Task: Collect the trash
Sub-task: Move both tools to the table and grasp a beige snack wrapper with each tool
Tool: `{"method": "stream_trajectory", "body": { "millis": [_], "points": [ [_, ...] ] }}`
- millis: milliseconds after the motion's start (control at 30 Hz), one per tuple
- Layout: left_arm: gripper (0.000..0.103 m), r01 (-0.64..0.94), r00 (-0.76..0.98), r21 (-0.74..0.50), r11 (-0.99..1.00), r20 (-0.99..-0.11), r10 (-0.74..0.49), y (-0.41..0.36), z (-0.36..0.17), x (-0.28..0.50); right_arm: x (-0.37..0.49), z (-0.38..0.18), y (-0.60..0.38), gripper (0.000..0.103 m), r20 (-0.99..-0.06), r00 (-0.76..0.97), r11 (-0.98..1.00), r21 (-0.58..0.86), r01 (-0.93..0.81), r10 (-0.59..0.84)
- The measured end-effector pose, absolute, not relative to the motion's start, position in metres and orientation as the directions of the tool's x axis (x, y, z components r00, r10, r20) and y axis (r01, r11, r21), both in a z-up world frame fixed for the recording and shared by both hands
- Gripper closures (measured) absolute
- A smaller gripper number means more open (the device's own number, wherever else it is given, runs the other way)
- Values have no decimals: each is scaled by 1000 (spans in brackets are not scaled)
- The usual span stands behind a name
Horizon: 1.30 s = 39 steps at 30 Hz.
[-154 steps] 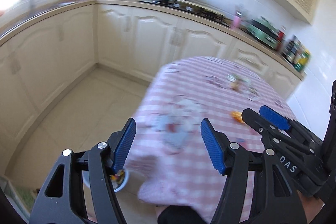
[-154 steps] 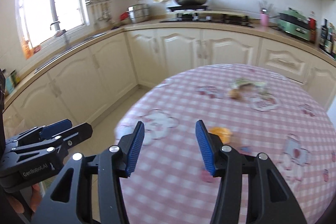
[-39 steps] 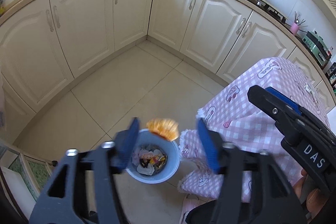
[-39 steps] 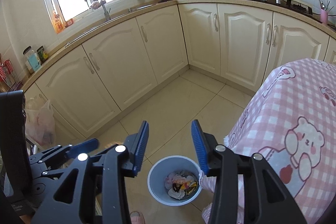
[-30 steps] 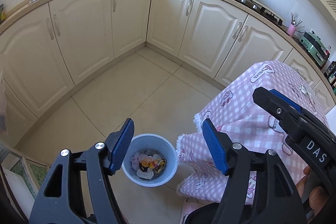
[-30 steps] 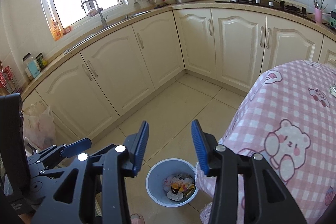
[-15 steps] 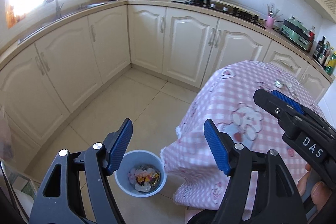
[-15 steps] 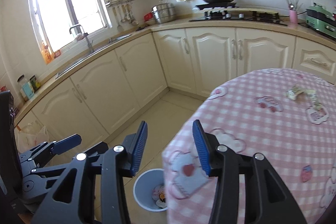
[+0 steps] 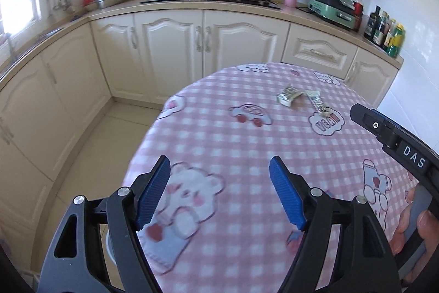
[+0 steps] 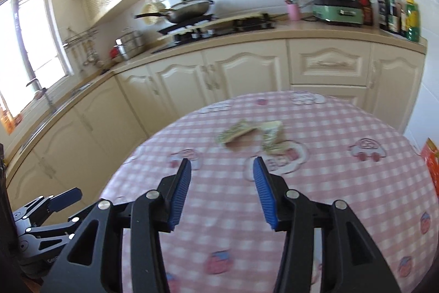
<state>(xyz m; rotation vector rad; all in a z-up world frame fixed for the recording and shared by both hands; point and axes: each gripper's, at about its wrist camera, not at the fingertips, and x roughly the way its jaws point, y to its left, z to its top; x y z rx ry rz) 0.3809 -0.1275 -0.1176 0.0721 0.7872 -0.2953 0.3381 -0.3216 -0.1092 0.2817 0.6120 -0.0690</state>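
Both of your tongs are spread wide and carry nothing: the left tongs [image 9: 219, 191] hang over the near edge of the bench [image 9: 219, 144], and the right tongs [image 10: 221, 191] point across it toward the remaining trash.

Remaining work, as far as the views show: two crumpled wrappers lie near the far side of the pink checked cloth. The folded wrapper [image 9: 287, 95] sits just beside the long flat wrapper [image 9: 318, 103]; from the right wrist view they appear as one loose cluster ahead of your blue pads [image 10: 179, 192]. Judge the task as partly complete, with at least these two pieces left to pick up and carry to the bin. A red-orange item [image 10: 430, 155] at the right margin is too cropped to identify.

Change since 1.3 s ago: you were then over the floor bin, with an orange scrap dropping between the left pads. The bin is now hidden apart from a pale sliver [image 9: 108, 246] behind the left tongs, and both views have swung back to the bench.
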Motion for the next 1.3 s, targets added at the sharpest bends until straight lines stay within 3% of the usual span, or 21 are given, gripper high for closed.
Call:
{"method": "stream_trajectory", "body": {
  "millis": [467,500,533,633,933,1033,1100,1200,1300],
  "points": [
    [30,377,623,-9,926,-738,-260,-206,-142,458,440,-168,-364,54,-726,687,971,146,188,-24],
    [30,381,623,-5,925,-737,-261,-209,-143,461,446,-172,-365,57,-738,674,974,133,186,-28],
    [30,387,624,1,922,-736,-261,-213,-144,465,451,-177,-365,77,-751,660,976,118,181,-32],
    [30,412,621,4,911,-733,-277,-225,-147,474,453,-179,-369,82,-754,656,978,114,172,-28],
    [31,466,611,16,885,-729,-308,-268,-155,499,440,-168,-391,83,-705,707,962,153,225,-53],
    [36,489,599,44,871,-743,-298,-280,-161,507,439,-166,-394,83,-700,712,960,163,228,-50],
    [61,498,568,26,867,-765,-303,-282,-168,514,439,-166,-394,83,-700,713,959,172,224,-41],
    [81,505,555,5,863,-768,-321,-277,-170,514,438,-167,-392,83,-702,712,960,180,214,-27],
    [83,491,571,-19,871,-748,-338,-262,-159,503,436,-162,-386,83,-695,719,962,188,197,-11]
  ]
}}
